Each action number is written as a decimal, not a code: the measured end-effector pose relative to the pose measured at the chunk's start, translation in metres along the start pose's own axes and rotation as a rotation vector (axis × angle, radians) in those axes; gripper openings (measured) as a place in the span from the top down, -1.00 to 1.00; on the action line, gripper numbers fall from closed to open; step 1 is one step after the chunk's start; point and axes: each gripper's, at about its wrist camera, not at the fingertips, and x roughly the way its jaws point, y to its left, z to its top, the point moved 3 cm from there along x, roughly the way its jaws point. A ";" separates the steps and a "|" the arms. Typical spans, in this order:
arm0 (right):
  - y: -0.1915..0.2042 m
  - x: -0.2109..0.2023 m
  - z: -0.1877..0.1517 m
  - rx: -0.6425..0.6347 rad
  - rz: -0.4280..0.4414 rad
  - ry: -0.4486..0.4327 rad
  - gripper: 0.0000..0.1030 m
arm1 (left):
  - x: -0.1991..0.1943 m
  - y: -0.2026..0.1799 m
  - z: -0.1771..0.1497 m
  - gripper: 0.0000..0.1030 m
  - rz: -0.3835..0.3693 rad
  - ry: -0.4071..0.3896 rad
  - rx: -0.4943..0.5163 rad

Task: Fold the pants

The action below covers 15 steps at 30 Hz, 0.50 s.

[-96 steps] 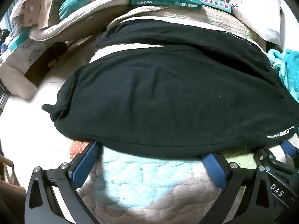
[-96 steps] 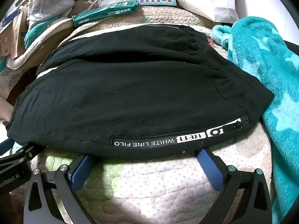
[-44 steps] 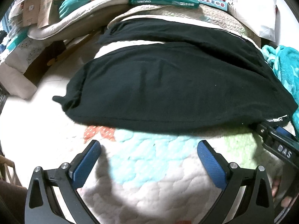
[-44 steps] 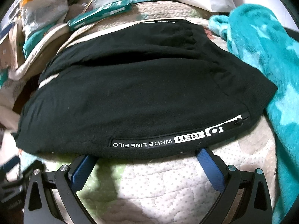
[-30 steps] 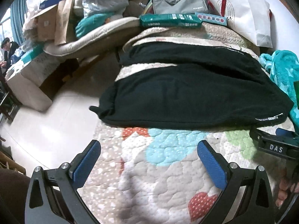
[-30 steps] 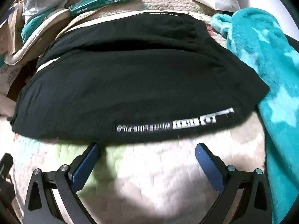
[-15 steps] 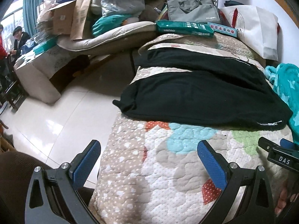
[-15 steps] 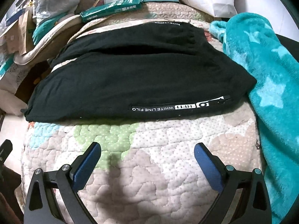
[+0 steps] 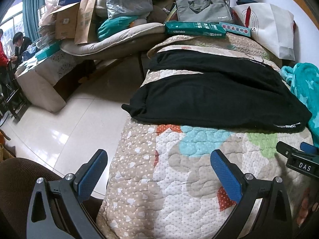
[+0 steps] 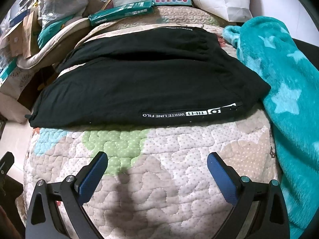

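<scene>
pants [image 9: 219, 97] lie spread flat on the quilt [image 9: 179, 169], black, their long axis running left to right across both views – waist toward the teal blanket [image 10: 289, 89] on the right, leg ends at the quilt's left edge. the two legs are side by side with a strip of quilt showing between them, so no fold looks made yet. the left gripper [image 9: 159, 167] and the right gripper [image 10: 157, 169] both hover over bare quilt with jaws spread wide and nothing held. the pants sit ahead of both tools, clear of the fingers, their near hem edge-on to them. the right gripper faces the near leg's printed white stripe [image 10: 189, 114], close to the waist; the left gripper faces the leg ends, so each hand likely takes its own end of that near edge. the far leg is partly hidden behind the near one, and its hem is hard to make out – the waistband's right corner tucks against the blanket. boxes [image 9: 195, 29] and bags [image 9: 203, 10] crowd the far end.
</scene>
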 end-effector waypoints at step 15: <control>0.024 -0.001 -0.001 -0.094 0.009 -0.033 -0.97 | 0.015 -0.004 -0.004 -1.00 -0.056 0.062 -0.029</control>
